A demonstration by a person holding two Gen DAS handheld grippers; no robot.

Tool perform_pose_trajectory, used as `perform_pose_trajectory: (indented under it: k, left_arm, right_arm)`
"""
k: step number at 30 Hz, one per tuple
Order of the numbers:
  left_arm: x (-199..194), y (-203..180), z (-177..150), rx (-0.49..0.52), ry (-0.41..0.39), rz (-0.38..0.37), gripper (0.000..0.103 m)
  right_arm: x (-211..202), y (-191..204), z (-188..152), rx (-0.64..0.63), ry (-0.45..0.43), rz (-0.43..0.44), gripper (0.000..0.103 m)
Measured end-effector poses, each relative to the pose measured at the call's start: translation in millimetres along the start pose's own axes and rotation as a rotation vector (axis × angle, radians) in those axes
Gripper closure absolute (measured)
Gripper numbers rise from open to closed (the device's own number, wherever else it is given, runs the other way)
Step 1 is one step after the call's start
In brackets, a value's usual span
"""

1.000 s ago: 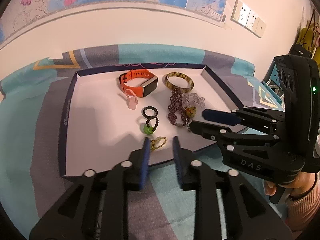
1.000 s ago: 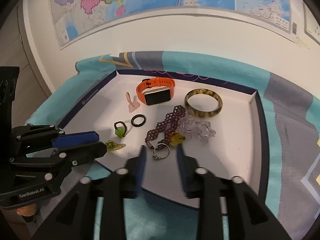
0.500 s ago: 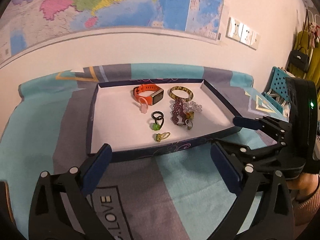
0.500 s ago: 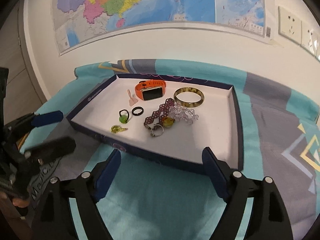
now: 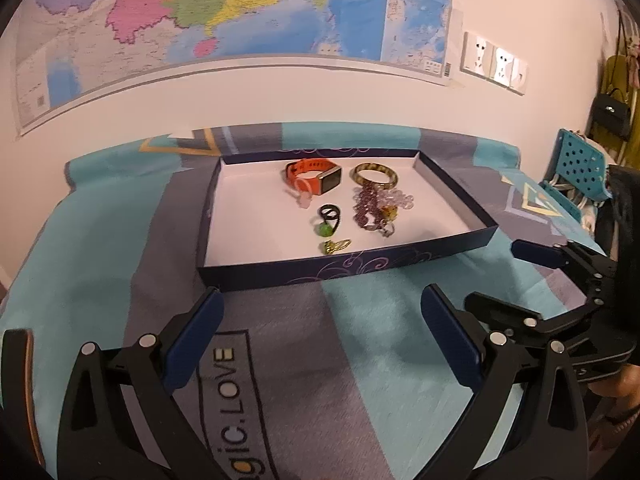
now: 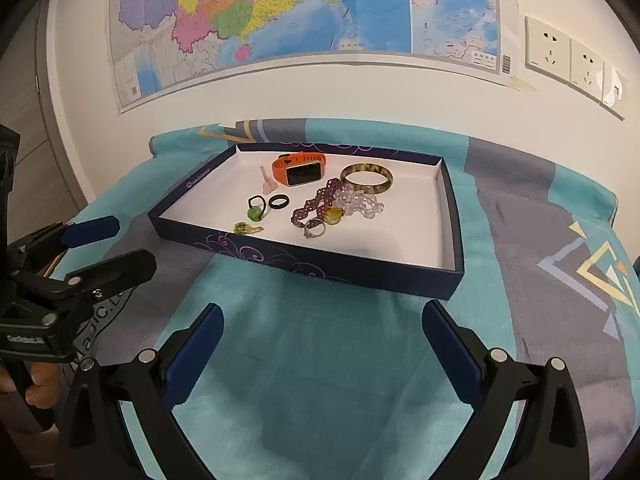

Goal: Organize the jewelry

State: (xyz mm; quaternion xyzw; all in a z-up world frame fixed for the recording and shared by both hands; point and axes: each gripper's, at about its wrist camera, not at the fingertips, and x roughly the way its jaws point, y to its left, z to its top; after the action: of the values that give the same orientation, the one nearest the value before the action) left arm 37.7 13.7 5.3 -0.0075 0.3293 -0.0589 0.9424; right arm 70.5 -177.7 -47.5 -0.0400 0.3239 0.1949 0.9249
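Open cloth [image 6: 320,360] in front of tray [image 6: 320,268], nothing on it. Tray's low near wall is the only barrier. Inside: left half [image 5: 248,216] bare, right corner [image 6: 416,232] bare. Jewelry cluster [image 6: 332,208] packed mid-tray, pieces touching. Wall [image 6: 280,92] close behind.

Right gripper [image 6: 322,328] jaws opening, empty, over teal cloth [image 6: 320,360]; jewelry tray [image 6: 450,216] beyond (orange watch [image 6: 298,170] inside).
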Motion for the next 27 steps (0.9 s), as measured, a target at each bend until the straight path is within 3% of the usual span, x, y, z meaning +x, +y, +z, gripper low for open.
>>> perform_pose_trajectory:
  k: [13, 27]
  left_arm:
    - [-7.3, 6.5, -7.4, -0.038, 0.026, 0.058, 0.006]
    - [-9.0, 2.2, -14.6, -0.031, 0.052, 0.071, 0.006]
  right_arm:
    - [-8.8, 7.1, -12.5, 0.006, 0.023, 0.015, 0.007]
    - [-9.1, 9.3, -15.3, 0.018, 0.032, 0.022, 0.007]
